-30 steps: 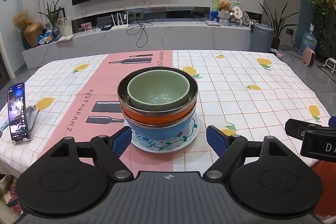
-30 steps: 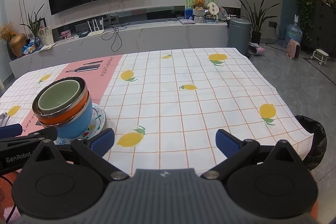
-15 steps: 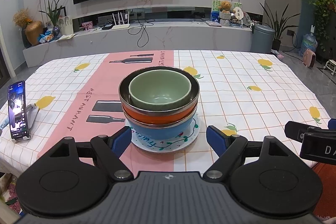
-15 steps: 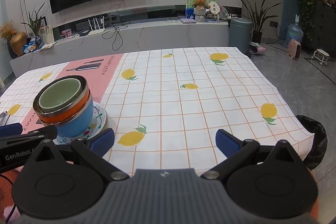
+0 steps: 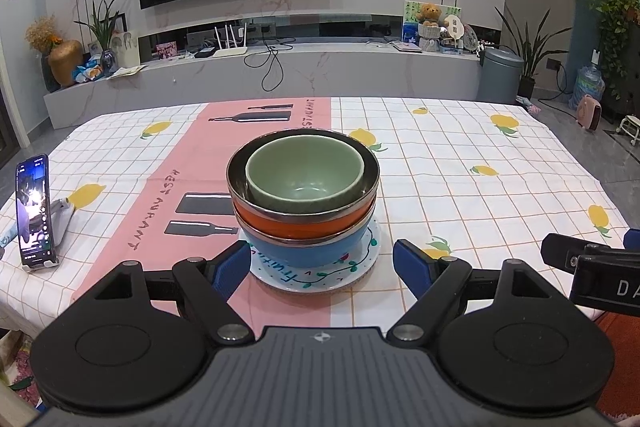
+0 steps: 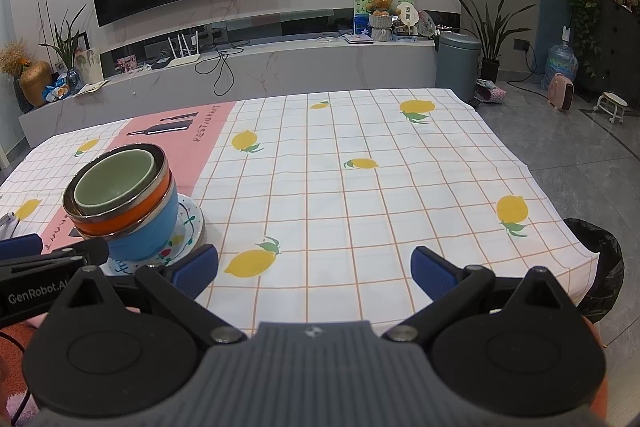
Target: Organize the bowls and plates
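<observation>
A stack stands near the table's front edge: a green bowl (image 5: 304,173) nested in an orange steel-rimmed bowl (image 5: 300,225), which sits in a blue bowl (image 5: 304,251) on a white patterned plate (image 5: 360,267). My left gripper (image 5: 322,267) is open, just in front of the plate, holding nothing. The right wrist view shows the same stack at the left, with the green bowl (image 6: 114,179), blue bowl (image 6: 148,231) and plate (image 6: 188,227). My right gripper (image 6: 314,271) is open over bare cloth to the stack's right.
A phone (image 5: 34,209) stands propped on a holder at the table's left edge. The lemon-print tablecloth (image 6: 360,187) covers the table, with a pink strip (image 5: 192,167) on the left. A black bin bag (image 6: 600,259) hangs past the right edge.
Both views have shifted only slightly; the stack looks a little further from the left gripper. Both grippers stay open and hold nothing.
</observation>
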`<state>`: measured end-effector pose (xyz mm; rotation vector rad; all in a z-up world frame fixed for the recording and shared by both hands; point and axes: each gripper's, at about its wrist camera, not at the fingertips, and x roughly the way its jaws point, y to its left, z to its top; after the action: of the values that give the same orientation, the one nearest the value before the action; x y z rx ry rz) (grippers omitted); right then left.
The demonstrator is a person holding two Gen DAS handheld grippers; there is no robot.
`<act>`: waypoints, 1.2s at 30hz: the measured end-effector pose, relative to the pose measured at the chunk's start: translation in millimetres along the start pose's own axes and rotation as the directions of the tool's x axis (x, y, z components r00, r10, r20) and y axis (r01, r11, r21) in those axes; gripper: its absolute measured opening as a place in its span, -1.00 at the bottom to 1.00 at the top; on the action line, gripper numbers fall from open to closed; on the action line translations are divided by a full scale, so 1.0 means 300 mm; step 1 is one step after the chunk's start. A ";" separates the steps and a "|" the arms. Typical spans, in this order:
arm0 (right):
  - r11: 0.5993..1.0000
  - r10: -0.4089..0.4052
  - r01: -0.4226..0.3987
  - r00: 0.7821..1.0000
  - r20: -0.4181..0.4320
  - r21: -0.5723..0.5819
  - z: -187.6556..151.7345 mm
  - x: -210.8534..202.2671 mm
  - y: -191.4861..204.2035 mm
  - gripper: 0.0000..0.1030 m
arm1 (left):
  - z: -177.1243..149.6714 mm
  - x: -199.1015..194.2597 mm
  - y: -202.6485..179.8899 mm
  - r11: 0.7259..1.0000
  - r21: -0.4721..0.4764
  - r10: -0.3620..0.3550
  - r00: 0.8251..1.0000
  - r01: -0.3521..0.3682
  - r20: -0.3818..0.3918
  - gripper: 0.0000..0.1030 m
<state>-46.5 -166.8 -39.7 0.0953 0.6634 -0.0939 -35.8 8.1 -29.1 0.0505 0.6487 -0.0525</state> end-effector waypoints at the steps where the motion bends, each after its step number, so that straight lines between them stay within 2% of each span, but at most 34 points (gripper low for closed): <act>1: 1.000 0.000 0.000 1.000 0.000 0.000 0.000 0.000 0.000 0.95 | 0.000 0.000 -0.001 1.000 -0.001 0.000 1.000 0.000 0.000 0.84; 36: 1.000 0.006 -0.006 1.000 -0.003 0.001 -0.005 0.003 0.008 0.95 | 0.011 -0.024 -0.008 1.000 0.002 0.003 1.000 -0.003 0.012 0.84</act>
<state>-46.4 -164.1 -41.4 0.0983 0.6660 -0.0879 -39.6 5.7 -22.3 0.0536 0.6360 -0.0505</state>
